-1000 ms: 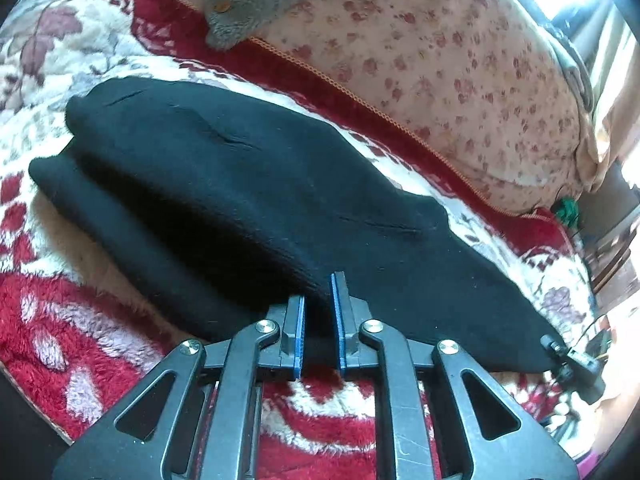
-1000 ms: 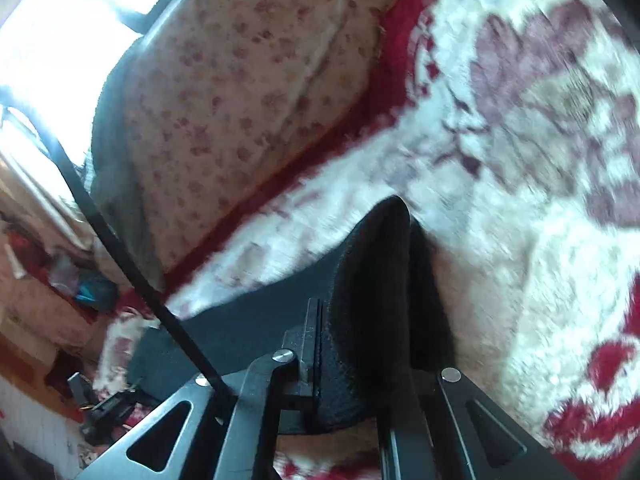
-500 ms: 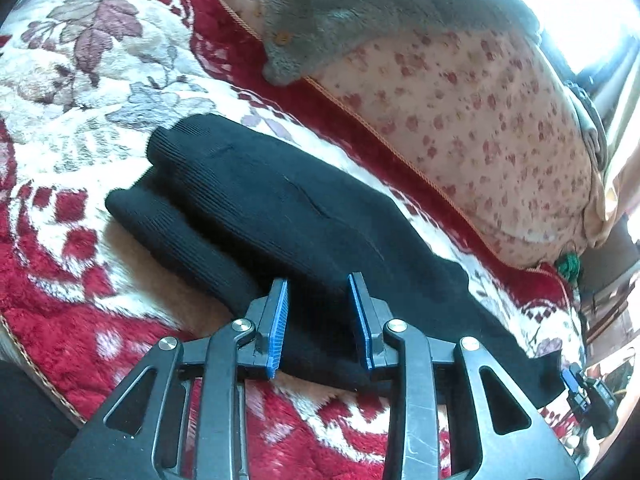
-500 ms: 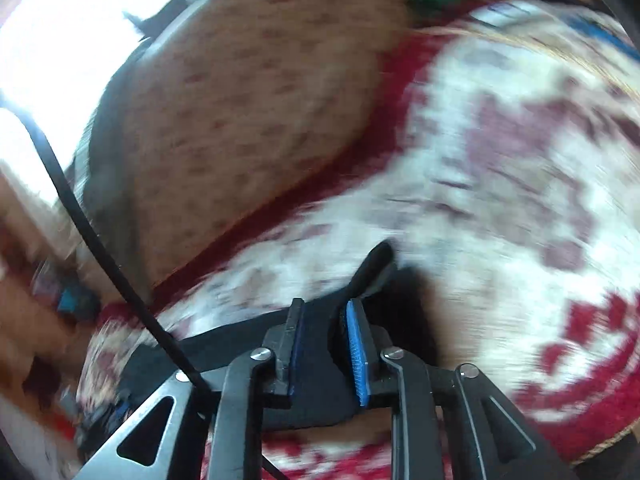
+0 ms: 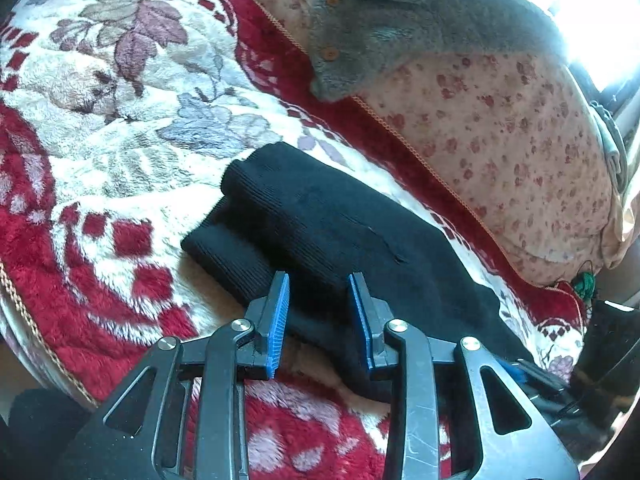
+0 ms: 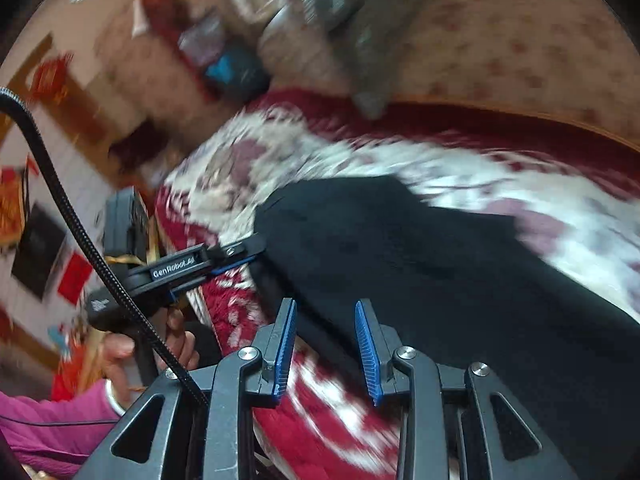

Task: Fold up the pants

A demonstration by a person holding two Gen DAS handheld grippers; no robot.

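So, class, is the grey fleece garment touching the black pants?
Apart. The left wrist view shows the grey fleece garment lying on the floral pillow, with a strip of red-and-white blanket bare between it and the black pants.

We read one marking only: "GenRobot.AI", in white letters along the black finger arm of the left gripper [image 6: 256, 250], seen in the right wrist view. All other print is blurred.
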